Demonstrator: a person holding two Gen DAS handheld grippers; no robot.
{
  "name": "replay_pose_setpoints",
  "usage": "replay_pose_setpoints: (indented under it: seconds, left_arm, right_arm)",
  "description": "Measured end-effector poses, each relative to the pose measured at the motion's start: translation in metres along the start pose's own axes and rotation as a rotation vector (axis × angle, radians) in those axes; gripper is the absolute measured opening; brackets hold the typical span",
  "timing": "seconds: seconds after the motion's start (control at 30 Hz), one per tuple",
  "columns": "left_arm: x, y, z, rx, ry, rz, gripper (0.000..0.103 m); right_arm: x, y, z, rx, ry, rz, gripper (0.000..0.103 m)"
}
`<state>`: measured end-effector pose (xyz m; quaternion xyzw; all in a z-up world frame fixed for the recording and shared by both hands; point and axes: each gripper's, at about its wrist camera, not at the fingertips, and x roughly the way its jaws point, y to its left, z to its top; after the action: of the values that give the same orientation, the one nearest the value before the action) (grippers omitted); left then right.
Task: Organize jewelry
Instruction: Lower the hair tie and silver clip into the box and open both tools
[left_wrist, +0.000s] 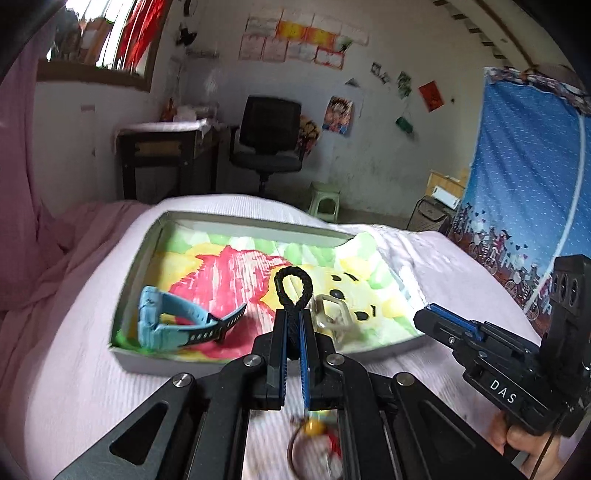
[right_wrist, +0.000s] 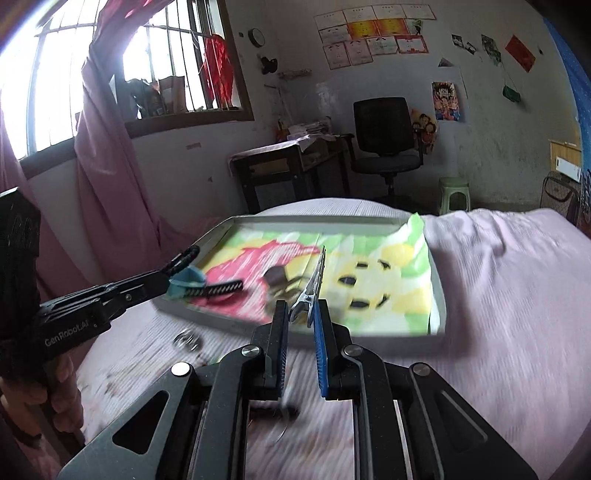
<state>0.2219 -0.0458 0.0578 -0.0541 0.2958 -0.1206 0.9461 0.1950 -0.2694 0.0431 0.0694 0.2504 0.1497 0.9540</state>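
Observation:
A shallow grey box (left_wrist: 142, 254) lined with a bright cartoon cloth lies on the pink bed; it also shows in the right wrist view (right_wrist: 439, 295). A blue watch (left_wrist: 166, 321) lies in its left part, and a clear square ring piece (left_wrist: 334, 314) lies near its front. My left gripper (left_wrist: 293, 321) is shut on a black braided cord loop (left_wrist: 294, 286), held above the box's front edge. My right gripper (right_wrist: 300, 314) is shut on a silver hair clip (right_wrist: 312, 284) that points up over the box. The left gripper (right_wrist: 168, 278) also shows in the right wrist view.
Loose trinkets lie on the bed in front of the box: a ring with a yellow charm (left_wrist: 314, 439) and a small metal piece (right_wrist: 186, 339). A desk (right_wrist: 280, 173), an office chair (right_wrist: 384, 140) and a green stool (right_wrist: 454, 192) stand beyond the bed.

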Motion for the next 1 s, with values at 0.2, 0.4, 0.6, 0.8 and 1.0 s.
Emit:
replay_pose_setpoints:
  seconds: [0.2, 0.4, 0.6, 0.8, 1.0]
  left_arm:
    - [0.04, -0.004, 0.007, 0.002, 0.107, 0.022, 0.006]
    - [0.065, -0.002, 0.003, -0.004, 0.193, 0.062, 0.006]
    - [0.076, 0.003, -0.003, -0.014, 0.245, 0.084, 0.006]
    - [0.078, 0.002, -0.003, -0.002, 0.253, 0.086, 0.007]
    - [0.07, 0.007, -0.004, -0.033, 0.233, 0.053, 0.014]
  right_arm:
    - [0.042, -0.016, 0.019, 0.04, 0.051, 0.007, 0.012]
    - [0.073, -0.023, 0.016, 0.057, 0.133, -0.007, 0.012]
    - [0.094, -0.029, 0.005, 0.064, 0.231, -0.015, 0.012]
    - [0.099, -0.027, 0.002, 0.054, 0.27, -0.024, 0.013]
    - [0.095, -0.028, 0.002, 0.051, 0.272, -0.03, 0.025]
